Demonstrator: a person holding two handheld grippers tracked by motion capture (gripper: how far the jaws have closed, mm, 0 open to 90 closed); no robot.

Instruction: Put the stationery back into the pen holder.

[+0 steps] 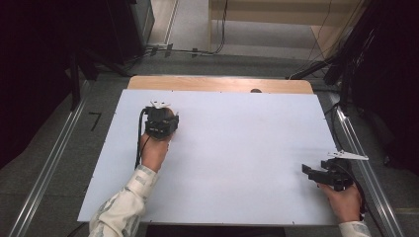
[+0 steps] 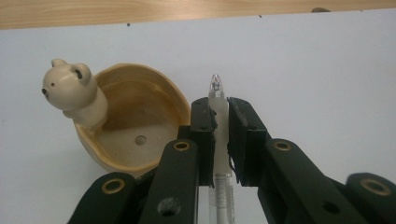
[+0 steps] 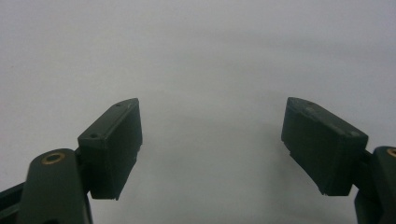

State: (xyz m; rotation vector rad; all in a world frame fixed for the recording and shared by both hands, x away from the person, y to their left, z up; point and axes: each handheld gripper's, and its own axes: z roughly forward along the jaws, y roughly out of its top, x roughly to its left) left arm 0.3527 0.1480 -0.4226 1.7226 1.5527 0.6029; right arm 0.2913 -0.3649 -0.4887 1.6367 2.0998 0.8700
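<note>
Pen (image 2: 218,135) is clamped between the left gripper (image 2: 219,122) jaws, tip pointing forward past the pads, barrel running back under the gripper body. Grip sits near the tip end, so probably held for a controlled tip-first drop. Just left of the jaws in the left gripper view: a cream ceramic holder (image 2: 130,122) shaped like a small cup with a bear figure (image 2: 72,93) on its rim, nothing in it bar a dot on the floor. Pen is beside the cup, not over its mouth yet. My read: pen goes into the holder, next move needs a shift sideways and a tilt to get the tip over the opening. In the high view the left gripper (image 1: 160,118) is over the far left of the white desk (image 1: 237,148). Right gripper (image 1: 312,171) is parked near the right edge, jaws spread wide with nothing between them, well apart from the work, likely idling
</note>
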